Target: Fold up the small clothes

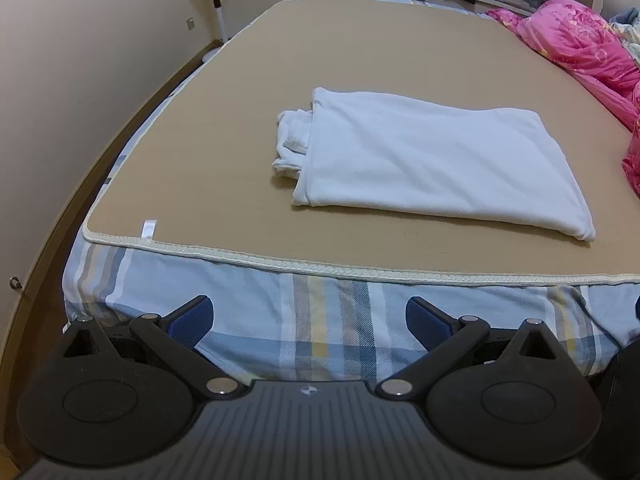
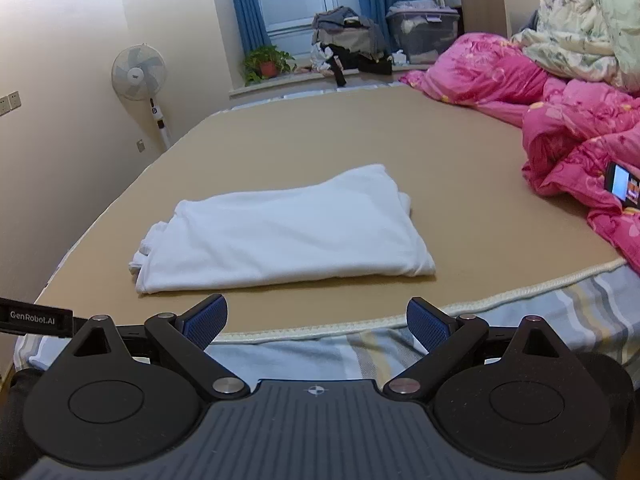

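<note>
A white garment lies folded into a rectangle on the tan mat of the bed, with bunched sleeves sticking out at its left end. It also shows in the right wrist view. My left gripper is open and empty, held off the bed's near edge, short of the garment. My right gripper is open and empty, just before the mat's near edge, close to the garment's front fold.
A pink quilt is piled on the right of the bed with a phone on it. A striped sheet hangs over the near edge. A standing fan and the wall are at the left. Clutter fills the far window sill.
</note>
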